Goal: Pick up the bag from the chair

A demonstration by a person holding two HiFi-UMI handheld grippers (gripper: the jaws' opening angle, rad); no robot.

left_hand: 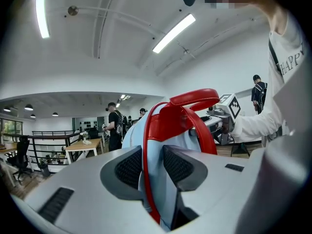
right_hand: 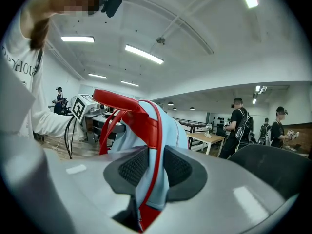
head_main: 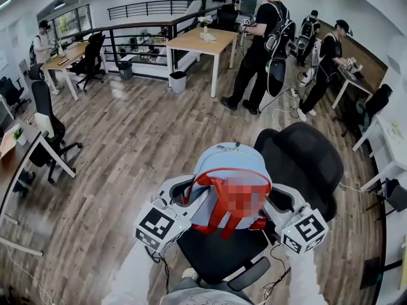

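Observation:
A light blue backpack [head_main: 230, 169] with red straps hangs between my two grippers, above the seat of a black office chair [head_main: 216, 254]. My left gripper [head_main: 185, 199] is shut on the bag's left side, my right gripper [head_main: 271, 203] on its right side. In the left gripper view the jaws [left_hand: 152, 167] pinch blue fabric and red trim of the bag [left_hand: 170, 130]. The right gripper view shows its jaws [right_hand: 155, 167] clamped on the bag [right_hand: 168, 126] the same way. The red top handle [right_hand: 117, 100] arches above.
The chair's black backrest [head_main: 308, 161] stands just right of the bag. Several people [head_main: 261, 43] stand at the back by a wooden table [head_main: 200, 42]. A white desk [head_main: 16, 164] with a chair is at left, cables [head_main: 283, 110] lie on the wood floor.

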